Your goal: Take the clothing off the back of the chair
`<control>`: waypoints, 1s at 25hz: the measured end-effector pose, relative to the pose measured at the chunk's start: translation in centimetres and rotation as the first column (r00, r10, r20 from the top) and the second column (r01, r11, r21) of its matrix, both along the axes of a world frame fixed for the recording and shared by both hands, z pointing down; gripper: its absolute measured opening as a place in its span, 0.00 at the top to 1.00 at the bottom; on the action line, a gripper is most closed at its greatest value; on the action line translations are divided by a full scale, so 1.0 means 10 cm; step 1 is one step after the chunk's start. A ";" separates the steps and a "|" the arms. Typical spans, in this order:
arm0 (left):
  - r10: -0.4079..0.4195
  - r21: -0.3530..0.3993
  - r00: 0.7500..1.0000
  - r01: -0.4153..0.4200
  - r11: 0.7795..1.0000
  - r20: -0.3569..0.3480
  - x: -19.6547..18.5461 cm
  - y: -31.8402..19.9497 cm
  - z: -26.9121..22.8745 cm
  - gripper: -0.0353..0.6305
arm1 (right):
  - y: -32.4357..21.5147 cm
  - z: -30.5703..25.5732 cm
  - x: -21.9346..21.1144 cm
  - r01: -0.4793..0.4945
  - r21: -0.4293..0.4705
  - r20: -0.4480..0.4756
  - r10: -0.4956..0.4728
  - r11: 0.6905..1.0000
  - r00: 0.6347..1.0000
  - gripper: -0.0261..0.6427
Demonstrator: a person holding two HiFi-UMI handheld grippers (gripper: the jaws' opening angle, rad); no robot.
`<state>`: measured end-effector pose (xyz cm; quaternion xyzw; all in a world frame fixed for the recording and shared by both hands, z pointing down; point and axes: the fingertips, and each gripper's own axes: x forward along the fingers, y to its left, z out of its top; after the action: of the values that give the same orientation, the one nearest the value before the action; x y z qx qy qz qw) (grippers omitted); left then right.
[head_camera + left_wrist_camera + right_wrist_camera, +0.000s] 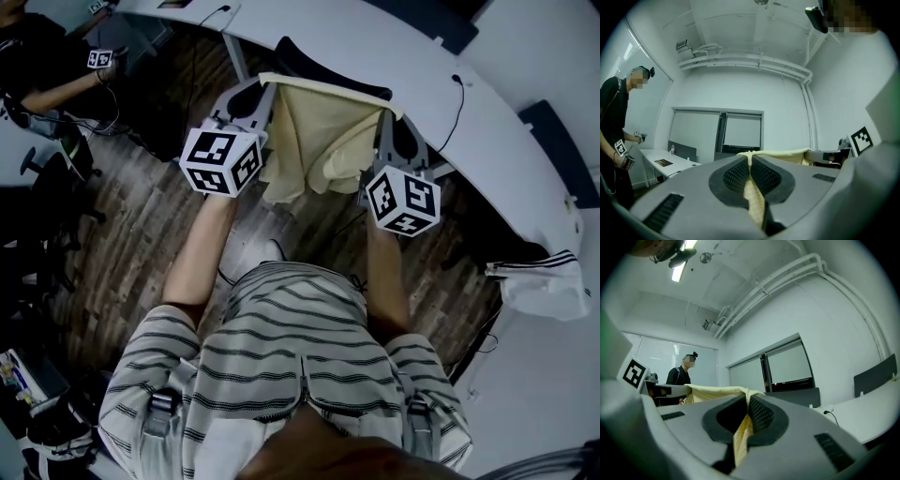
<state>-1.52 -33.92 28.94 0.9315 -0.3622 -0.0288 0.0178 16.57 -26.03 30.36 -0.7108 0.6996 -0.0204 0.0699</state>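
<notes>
Clothing point(314, 141) up off the floor, pinched at both top corners, hanging just this side of the chair back point(328, 67).

One garment only, pale yellow: its top edge is the long axis, running side to side across the head view, pulled straight betw. the 2 grippers w/ a slight dip toward the right. The rest drops toward the wood floor point(141, 253), bunched at the bottom. L gripper point(266, 92): jaws clamped together on the left corner, fabric squeezed betw. the ribbed pads point(736, 176). R gripper point(384, 117): same, jaws closed on the right corner. Both point level. One chair, tucked under the curved white desk point(422, 66); can't tell if cloth touches it.
</notes>
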 end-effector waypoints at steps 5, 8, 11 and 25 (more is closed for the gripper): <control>-0.020 -0.008 1.000 0.020 1.000 -0.009 -0.07 0.19 0.03 0.91 | 0.15 0.00 -0.05 0.020 0.000 -0.010 -0.020 1.000 1.000 0.93; -0.030 -0.006 0.999 0.030 1.000 -0.016 -0.10 0.32 0.02 0.91 | 0.26 -0.01 -0.07 0.029 0.002 -0.017 -0.029 1.000 0.999 0.93; -0.039 -0.002 0.999 0.039 0.999 -0.021 -0.10 0.45 0.01 0.91 | 0.35 -0.01 -0.07 0.034 0.001 -0.020 -0.034 0.999 0.999 0.93; -0.092 -0.004 0.995 0.092 0.996 -0.036 -0.11 0.86 0.13 0.91 | 0.66 0.10 -0.06 0.060 -0.004 -0.032 -0.060 0.998 0.998 0.93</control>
<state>-2.66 -25.29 30.23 0.9131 -0.4045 -0.0461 0.0239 16.00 -19.46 31.40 -0.6898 0.7216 -0.0123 0.0570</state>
